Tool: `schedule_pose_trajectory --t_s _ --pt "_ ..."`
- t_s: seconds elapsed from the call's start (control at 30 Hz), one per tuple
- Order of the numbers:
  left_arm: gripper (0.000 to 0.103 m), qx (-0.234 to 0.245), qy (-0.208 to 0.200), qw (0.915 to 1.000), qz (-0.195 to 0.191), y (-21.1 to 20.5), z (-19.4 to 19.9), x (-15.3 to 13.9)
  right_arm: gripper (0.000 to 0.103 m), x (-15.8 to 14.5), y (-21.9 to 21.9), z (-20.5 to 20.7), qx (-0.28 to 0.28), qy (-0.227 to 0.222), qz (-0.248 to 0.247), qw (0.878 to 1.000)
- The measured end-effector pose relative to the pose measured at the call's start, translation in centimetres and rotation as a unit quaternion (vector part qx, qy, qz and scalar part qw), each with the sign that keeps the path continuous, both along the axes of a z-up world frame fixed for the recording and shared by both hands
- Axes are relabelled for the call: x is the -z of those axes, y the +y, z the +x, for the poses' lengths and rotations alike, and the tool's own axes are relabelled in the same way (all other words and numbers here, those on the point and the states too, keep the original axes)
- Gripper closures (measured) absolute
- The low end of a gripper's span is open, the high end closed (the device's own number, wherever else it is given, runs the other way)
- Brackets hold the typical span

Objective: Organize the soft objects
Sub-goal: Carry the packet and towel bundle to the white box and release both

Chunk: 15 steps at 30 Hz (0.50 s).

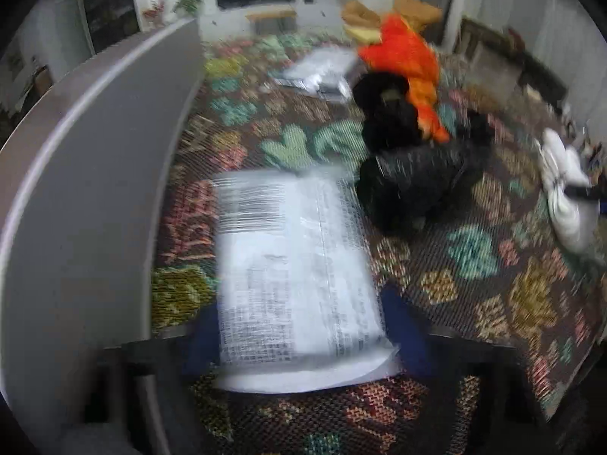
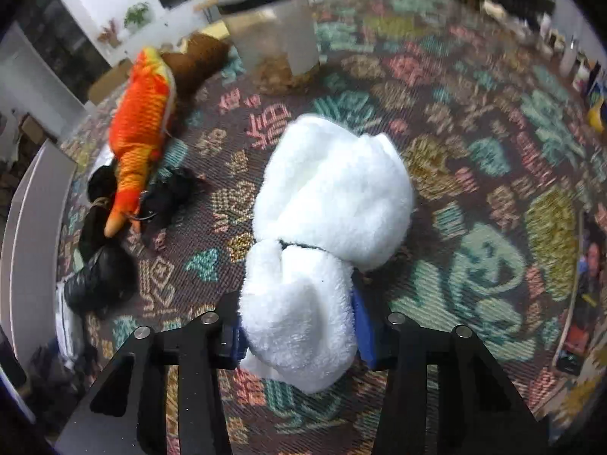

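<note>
Soft objects lie scattered over a patterned rug [image 2: 474, 174], and two of them sit in the claws. The right claw [image 2: 299, 326] is closed on the lower end of a white plush toy [image 2: 326, 204]; its blue pads press into the fleece on both sides, and the rest of the toy extends away over the rug. The left claw [image 1: 303, 341] has a white printed packet [image 1: 296, 265] between its blue fingers [image 1: 409, 341], which meet the packet's edges and appear to pinch it, though blur makes this uncertain. A grey bin wall [image 1: 95, 189] curves just beside the packet on the left.

Farther out, an orange plush fish [image 2: 140, 129] lies across a heap of black soft things [image 2: 102, 276]. A brown plush [image 2: 197, 60] rests beyond the fish, near a frosted tub [image 2: 277, 34]. Another silvery packet [image 1: 318, 72] lies on the rug farther back.

Judging by this, sorting is at an early stage: two items are in hand, and most others wait on the rug.
</note>
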<state>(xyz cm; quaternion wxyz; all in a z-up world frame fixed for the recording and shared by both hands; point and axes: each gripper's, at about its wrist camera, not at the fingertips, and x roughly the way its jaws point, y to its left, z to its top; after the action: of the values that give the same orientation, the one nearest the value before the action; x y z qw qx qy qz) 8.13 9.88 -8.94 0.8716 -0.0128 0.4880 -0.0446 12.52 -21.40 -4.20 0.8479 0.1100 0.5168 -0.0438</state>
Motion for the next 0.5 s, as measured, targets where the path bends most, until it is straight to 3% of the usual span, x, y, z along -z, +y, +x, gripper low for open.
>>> schedule_pose_trajectory --t_s 0.1,0.23,0.37,0.5 --pt "0.038 -0.005 -0.006 0.9995 -0.032 0.5 -0.6 -0.3 0.062 -1.8 0.6 -1.7 -0.015 -0.035 -0.008 0.999" --pt "0.038 0.002 -0.021 0.9964 -0.083 0.5 -2.3 -2.4 0.062 -4.9 3.1 -3.0 -0.053 -0.074 0.026 0.995" --pt "0.038 0.007 -0.061 0.9909 -0.12 2.0 -4.5 -7.1 0.062 -8.8 9.2 -3.9 -0.126 -0.111 0.052 0.984" --pt "0.038 -0.018 -0.107 0.9872 -0.117 6.0 -6.5 -11.4 0.062 -12.0 16.3 -4.9 -0.205 -0.139 0.079 0.966"
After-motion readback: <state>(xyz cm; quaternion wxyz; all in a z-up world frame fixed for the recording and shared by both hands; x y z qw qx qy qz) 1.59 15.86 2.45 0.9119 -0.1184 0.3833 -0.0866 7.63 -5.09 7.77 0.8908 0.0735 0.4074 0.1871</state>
